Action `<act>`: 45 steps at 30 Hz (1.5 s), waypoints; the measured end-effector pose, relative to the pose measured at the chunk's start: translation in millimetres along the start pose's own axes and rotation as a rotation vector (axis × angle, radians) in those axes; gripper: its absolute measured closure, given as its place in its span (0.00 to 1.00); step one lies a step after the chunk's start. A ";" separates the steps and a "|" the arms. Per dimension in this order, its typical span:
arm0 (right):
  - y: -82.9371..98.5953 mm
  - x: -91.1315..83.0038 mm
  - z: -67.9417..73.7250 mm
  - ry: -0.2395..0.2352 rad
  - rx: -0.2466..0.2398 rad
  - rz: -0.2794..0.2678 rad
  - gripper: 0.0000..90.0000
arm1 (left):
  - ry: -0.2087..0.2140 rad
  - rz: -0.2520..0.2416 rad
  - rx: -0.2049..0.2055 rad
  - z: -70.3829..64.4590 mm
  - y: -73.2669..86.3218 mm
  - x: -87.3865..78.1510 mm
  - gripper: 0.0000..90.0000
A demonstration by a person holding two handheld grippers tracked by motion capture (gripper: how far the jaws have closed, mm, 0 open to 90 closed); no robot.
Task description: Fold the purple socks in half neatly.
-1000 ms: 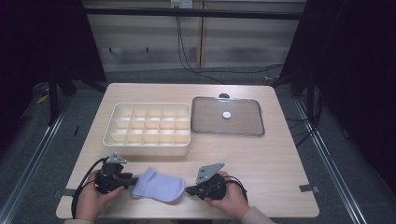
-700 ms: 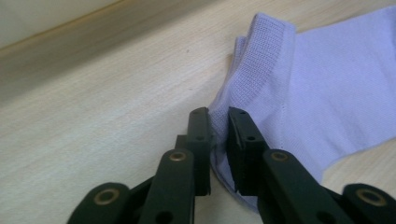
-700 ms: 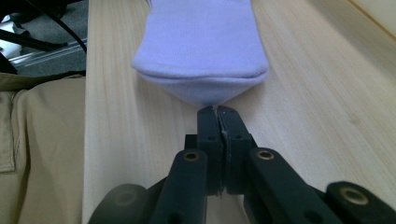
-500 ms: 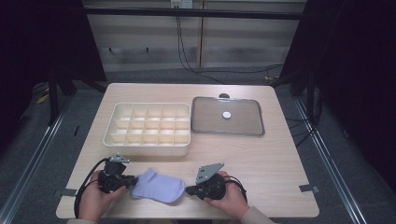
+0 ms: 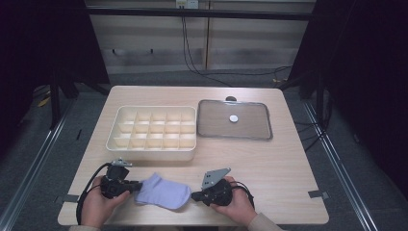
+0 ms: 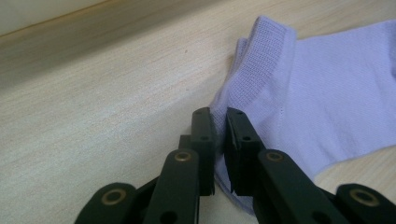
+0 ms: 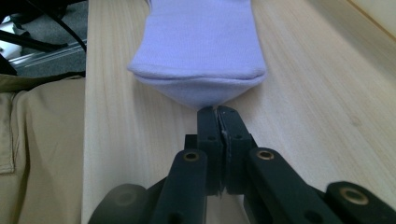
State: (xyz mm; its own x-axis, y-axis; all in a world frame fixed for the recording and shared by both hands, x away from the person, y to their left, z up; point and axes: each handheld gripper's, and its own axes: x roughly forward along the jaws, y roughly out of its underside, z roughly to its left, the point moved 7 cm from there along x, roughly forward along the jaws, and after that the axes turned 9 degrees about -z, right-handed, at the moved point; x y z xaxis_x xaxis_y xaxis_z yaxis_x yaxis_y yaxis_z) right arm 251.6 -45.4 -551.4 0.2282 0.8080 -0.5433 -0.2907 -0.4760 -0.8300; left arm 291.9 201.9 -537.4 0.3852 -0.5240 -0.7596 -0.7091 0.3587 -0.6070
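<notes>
- Sock [image 5: 162,192], pale purple, lies flat on the surface [image 5: 269,159] between both grippers.
- Left gripper [image 6: 219,126] is clamped narrow on the ribbed cuff edge.
- Right gripper [image 7: 218,112] is pinched tight on the toe tip.
- Compartment tray [image 5: 154,133] and lid [image 5: 235,120] stand well beyond the grippers.

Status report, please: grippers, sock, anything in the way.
Left gripper shut on sock cuff. Right gripper shut on its toe. Sock flat on table. Nothing blocking.
</notes>
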 end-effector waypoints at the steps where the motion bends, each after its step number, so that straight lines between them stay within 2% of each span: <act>1: 0.0 0.0 0.0 0.000 0.000 0.000 0.98 | 0.000 0.000 0.000 0.0 0.0 0.0 0.92; 13: -0.2 0.5 0.1 0.004 0.005 -0.003 0.98 | 0.034 -0.010 -0.026 -3.5 -5.1 -5.3 0.92; 19: -0.5 0.9 0.1 0.004 0.004 -0.006 0.98 | 0.055 -0.009 -0.022 -6.4 -7.9 -9.2 0.92; 21: -0.6 1.1 0.3 0.004 0.005 -0.005 0.98 | 0.059 -0.020 -0.041 -6.9 -9.3 -9.8 0.92; 25: -0.6 1.1 0.2 0.004 0.008 -0.004 0.98 | 0.069 -0.025 -0.047 -8.2 -12.0 -12.5 0.92; 26: -0.7 1.3 -0.1 0.004 0.006 -0.007 0.98 | 0.072 -0.020 -0.034 -8.0 -12.7 -14.4 0.92; 33: -0.3 1.5 -0.3 0.002 0.017 -0.010 0.99 | 0.078 -0.023 -0.026 -10.4 -16.7 -19.1 0.92; 38: -0.4 1.5 -0.5 0.004 0.022 -0.009 0.99 | 0.078 -0.030 -0.039 -12.1 -19.0 -20.3 0.92; 42: -0.8 2.2 0.0 0.003 0.027 -0.012 0.99 | 0.091 -0.015 -0.007 -15.0 -20.9 -23.3 0.92; 45: -1.1 2.7 -0.1 0.005 0.027 -0.014 0.99 | 0.095 -0.021 -0.010 -17.8 -22.4 -23.9 0.92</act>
State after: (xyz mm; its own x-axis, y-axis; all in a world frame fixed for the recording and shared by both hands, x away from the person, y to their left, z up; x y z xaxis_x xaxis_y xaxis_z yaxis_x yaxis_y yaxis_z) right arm 252.6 -42.7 -551.9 0.2370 0.8126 -0.5325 -0.3126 -0.4551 -0.8337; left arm 288.0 192.7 -501.4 0.3425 -0.6021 -0.7212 -0.7079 0.3393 -0.6195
